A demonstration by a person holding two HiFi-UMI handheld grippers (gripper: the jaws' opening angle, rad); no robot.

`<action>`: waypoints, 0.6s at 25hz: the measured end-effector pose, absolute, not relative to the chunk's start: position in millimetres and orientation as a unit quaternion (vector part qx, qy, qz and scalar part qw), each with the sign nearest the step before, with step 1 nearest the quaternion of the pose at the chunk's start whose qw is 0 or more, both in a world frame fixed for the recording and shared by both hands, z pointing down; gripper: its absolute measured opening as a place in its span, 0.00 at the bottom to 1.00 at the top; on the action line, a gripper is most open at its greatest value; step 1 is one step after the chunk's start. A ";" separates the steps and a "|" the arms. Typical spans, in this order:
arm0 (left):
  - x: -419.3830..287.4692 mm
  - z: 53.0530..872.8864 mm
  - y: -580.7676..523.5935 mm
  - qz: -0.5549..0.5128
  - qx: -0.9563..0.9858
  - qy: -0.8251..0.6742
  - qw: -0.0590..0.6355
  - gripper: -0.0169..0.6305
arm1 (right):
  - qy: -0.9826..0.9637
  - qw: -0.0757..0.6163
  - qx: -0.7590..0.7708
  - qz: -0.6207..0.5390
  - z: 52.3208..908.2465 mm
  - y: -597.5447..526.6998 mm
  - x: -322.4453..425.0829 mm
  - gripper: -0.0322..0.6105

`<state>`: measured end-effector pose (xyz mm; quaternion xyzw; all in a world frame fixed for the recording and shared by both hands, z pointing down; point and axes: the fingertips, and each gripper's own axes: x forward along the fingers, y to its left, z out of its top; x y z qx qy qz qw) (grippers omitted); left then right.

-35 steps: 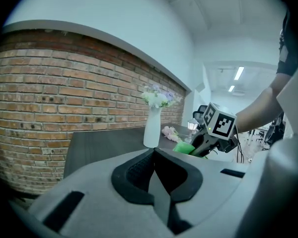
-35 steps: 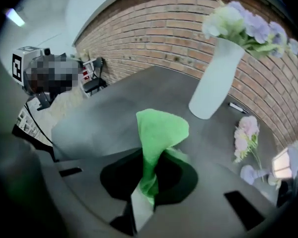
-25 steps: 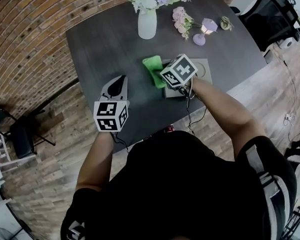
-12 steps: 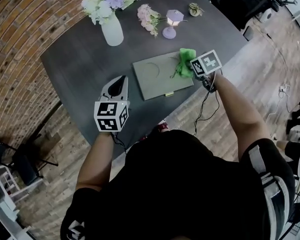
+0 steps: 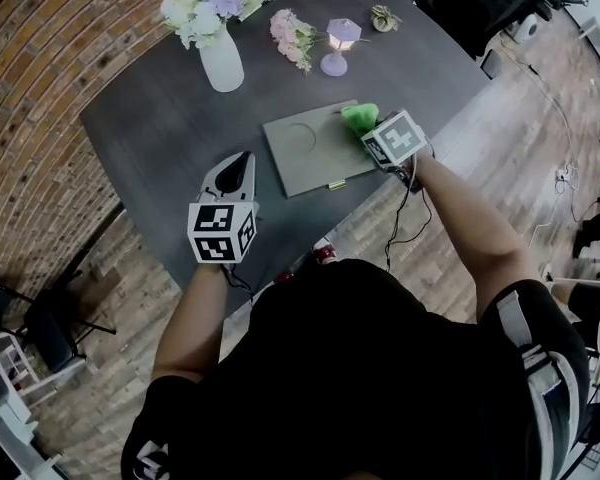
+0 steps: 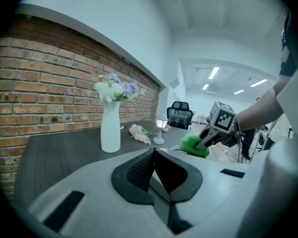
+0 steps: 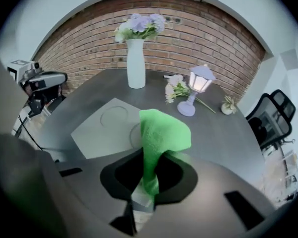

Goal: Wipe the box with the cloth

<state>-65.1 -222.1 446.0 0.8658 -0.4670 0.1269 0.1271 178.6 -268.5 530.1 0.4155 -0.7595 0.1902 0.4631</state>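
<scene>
Green cloth (image 7: pixel 159 133) is pinched between the fingers (image 7: pixel 181 175) of the right gripper (image 7: pixel 146 182). One end runs down between them. The rest stands up and folds over just ahead of the tips.

The flat grey box (image 7: pixel 102 125) lies on the dark surface (image 7: pixel 223 133), ahead of these fingers and mostly to their left. From the head view, the cloth (image 5: pixel 360 116) is over the box's (image 5: pixel 310 148) far right corner, with the right gripper (image 5: pixel 372 128) just behind it. Whether cloth and box touch cannot be told.

On the left gripper (image 6: pixel 154 152), the fingers (image 6: pixel 136 172) are pressed together with nothing between them. In the head view the left gripper (image 5: pixel 238 165) is above the surface, and the box is to the right of its fingertips and apart from them.

Past the box from the right fingers stand a white vase (image 7: pixel 135 63) of flowers and a small lamp (image 7: pixel 196 90). A loose pink sprig (image 7: pixel 175 89) lies just beside the lamp. A brick wall (image 7: pixel 213 43) rises behind them.
</scene>
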 end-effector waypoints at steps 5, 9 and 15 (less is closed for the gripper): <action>-105.1 446.7 -206.2 0.127 0.851 -0.493 0.130 0.04 | -0.792 0.468 0.336 0.200 543.9 -220.6 79.1 0.12; -137.4 456.6 -188.6 0.131 0.840 -0.507 0.142 0.04 | -0.836 0.445 0.246 0.207 544.7 -160.7 -16.3 0.12; -176.6 467.5 -176.4 0.125 0.827 -0.523 0.163 0.04 | -0.888 0.359 0.160 0.238 527.0 -120.9 -101.0 0.12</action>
